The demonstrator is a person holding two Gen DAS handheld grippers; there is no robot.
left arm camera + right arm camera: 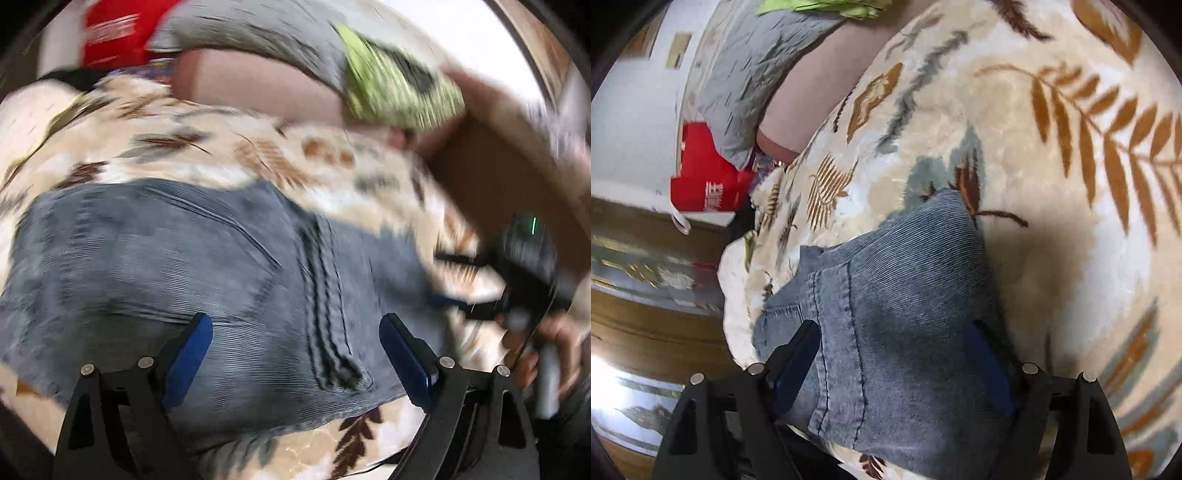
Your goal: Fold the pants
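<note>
Blue-grey denim pants (pixel 207 266) lie folded on a cream blanket with a leaf pattern (pixel 177 147); a back pocket and a thick seam face up. My left gripper (pixel 295 319) hovers over them, open, with nothing pressed between its blue pads. In the right wrist view the folded pants (pixel 905 295) sit near the blanket's (pixel 1052 166) left edge. My right gripper (pixel 894 325) straddles the near end of the fold, its fingers wide on either side of the denim, and the pads do not visibly press on it. The left wrist view is blurred.
A person's forearm (pixel 498 177) and hand (pixel 546 343) hold the other gripper at the right of the left wrist view. A grey pillow (pixel 746 74), green cloth (pixel 399 85) and a red bag (pixel 705 173) lie beyond the blanket. Wooden floor (pixel 646 332) lies left of the bed edge.
</note>
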